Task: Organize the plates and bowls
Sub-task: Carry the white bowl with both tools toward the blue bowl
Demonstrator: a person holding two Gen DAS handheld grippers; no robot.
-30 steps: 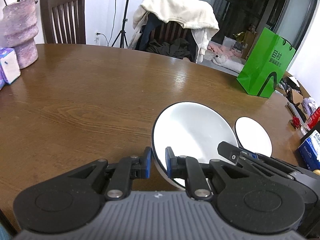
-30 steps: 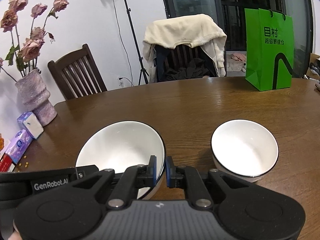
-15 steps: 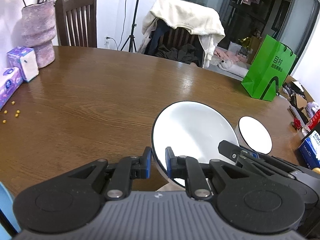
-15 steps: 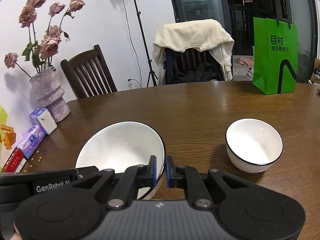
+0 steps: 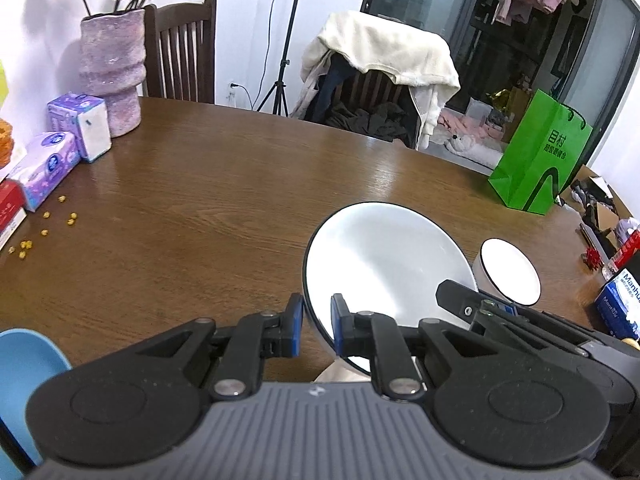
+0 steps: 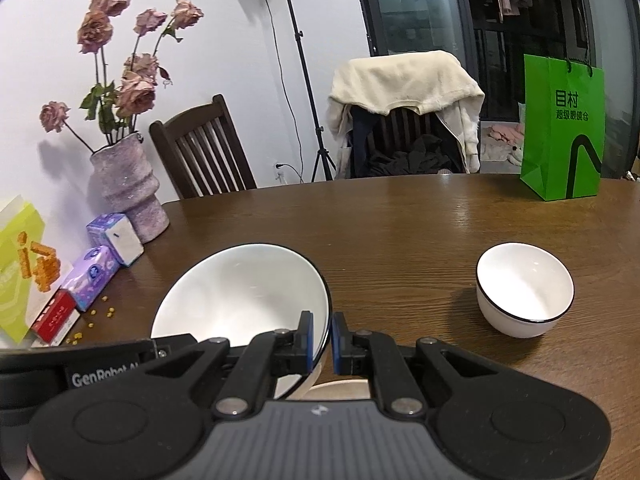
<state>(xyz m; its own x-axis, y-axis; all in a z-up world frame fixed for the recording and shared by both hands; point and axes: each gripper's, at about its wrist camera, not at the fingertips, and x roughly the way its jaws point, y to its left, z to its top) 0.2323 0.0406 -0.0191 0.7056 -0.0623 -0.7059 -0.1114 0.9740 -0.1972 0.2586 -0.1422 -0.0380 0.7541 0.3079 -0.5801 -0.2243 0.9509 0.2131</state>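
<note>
Both grippers grasp the large white bowl (image 5: 384,264) by its black-edged rim – the left gripper (image 5: 316,330) pinching the left side, the right gripper (image 6: 322,338) the opposite side, each with one blue pad inside and one outside the wall. A two-sided hold makes sense for a wide, smooth bowl that could tip from a single pinch. It looks carried clear of the wooden table (image 6: 400,232), though its base is hidden, so that is a judgement. A small white bowl (image 6: 524,288) stands on the table to the right, well apart – probably the piece to nest with the big one. A blue dish (image 5: 24,364) shows at the lower left edge; too little is visible to say more
</note>
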